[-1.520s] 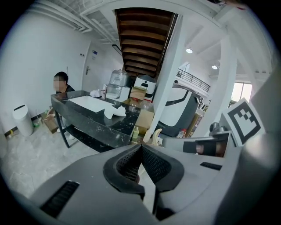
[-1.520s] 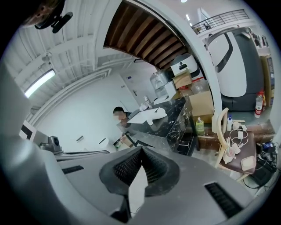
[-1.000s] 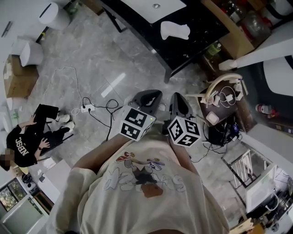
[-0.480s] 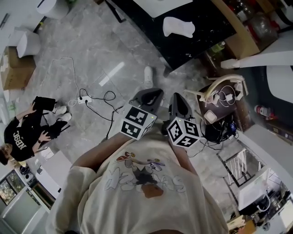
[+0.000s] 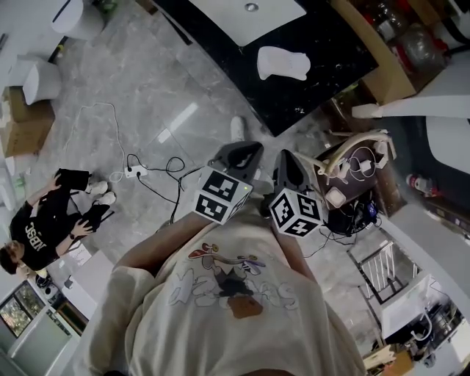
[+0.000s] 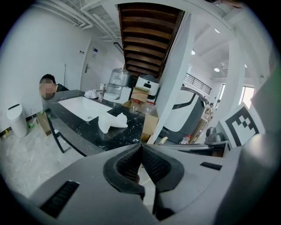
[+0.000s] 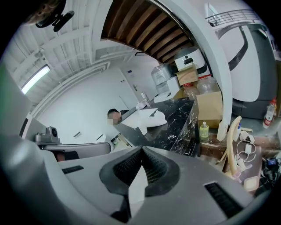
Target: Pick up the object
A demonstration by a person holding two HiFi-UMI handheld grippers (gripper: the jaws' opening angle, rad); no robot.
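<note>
Your left gripper (image 6: 141, 150) and right gripper (image 7: 142, 151) are both shut tight and hold nothing. The white thing (image 5: 281, 62) on the black counter (image 5: 327, 73) looks soft and light. Pinch its middle.

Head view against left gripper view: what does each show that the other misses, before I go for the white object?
Only the head view shows the power strip with its cables on the floor, and the wearer's cream T-shirt. Only the left gripper view shows the left gripper up close, jaws shut with nothing between them, and the wooden stair underside overhead. Both show the white object lying on the black counter, near the white sink.
</note>
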